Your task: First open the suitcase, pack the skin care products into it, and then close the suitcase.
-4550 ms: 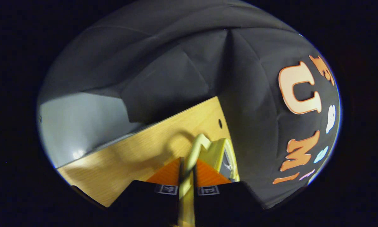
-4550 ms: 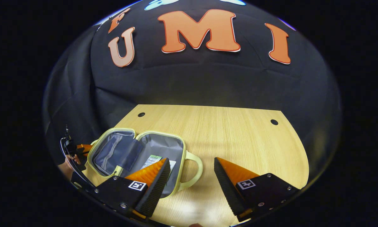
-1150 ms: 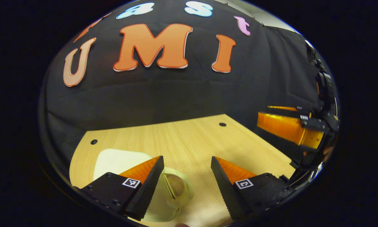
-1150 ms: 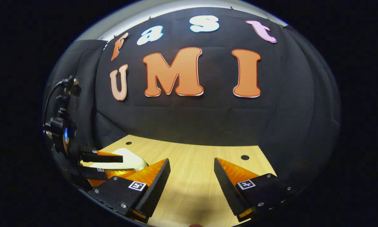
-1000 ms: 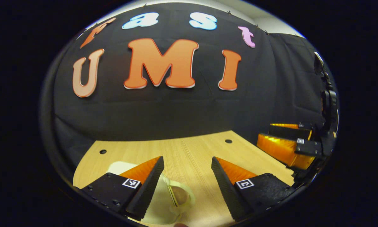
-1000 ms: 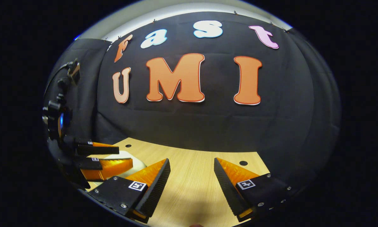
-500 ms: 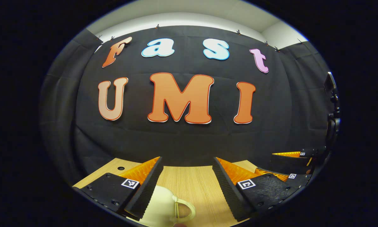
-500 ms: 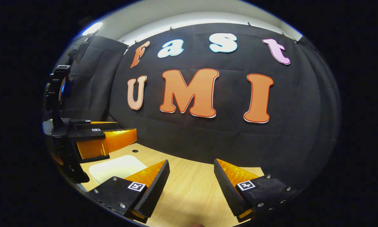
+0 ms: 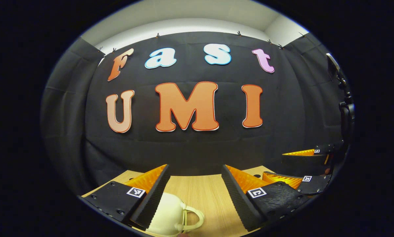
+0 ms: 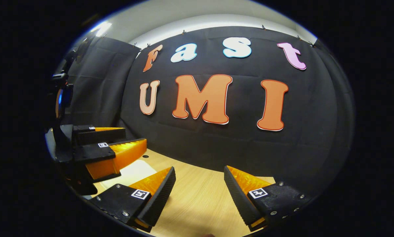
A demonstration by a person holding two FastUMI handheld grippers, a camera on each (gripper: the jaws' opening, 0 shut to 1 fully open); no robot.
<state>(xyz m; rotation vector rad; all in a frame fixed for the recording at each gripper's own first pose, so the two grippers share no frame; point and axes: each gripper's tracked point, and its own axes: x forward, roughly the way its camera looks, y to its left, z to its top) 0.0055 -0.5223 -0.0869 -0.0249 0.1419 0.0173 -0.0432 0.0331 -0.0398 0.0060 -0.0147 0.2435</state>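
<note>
The small pale yellow suitcase [image 9: 169,215] lies shut on the wooden table, its loop handle [image 9: 193,220] pointing right, low in the left gripper view. My left gripper [image 9: 194,171] hovers open above it, nothing between its fingers. In the right gripper view a corner of the suitcase [image 10: 135,171] peeks out at lower left, beneath the left gripper [image 10: 128,140]. My right gripper [image 10: 199,174] is open over bare table, and it also appears at the right edge of the left gripper view as the right gripper [image 9: 294,164]. No skin care products are visible outside the case.
The wooden table [image 10: 197,200] ends at the black cloth wall close behind. A round hole in the table [image 10: 145,156] sits near the back edge. Both cameras point mostly at the wall, so little tabletop is visible.
The suitcase, open 4.5 s ago with my left gripper shut on its handle, now lies closed and released. Both grippers have lifted and tilted up, away from the table, over the last second.
</note>
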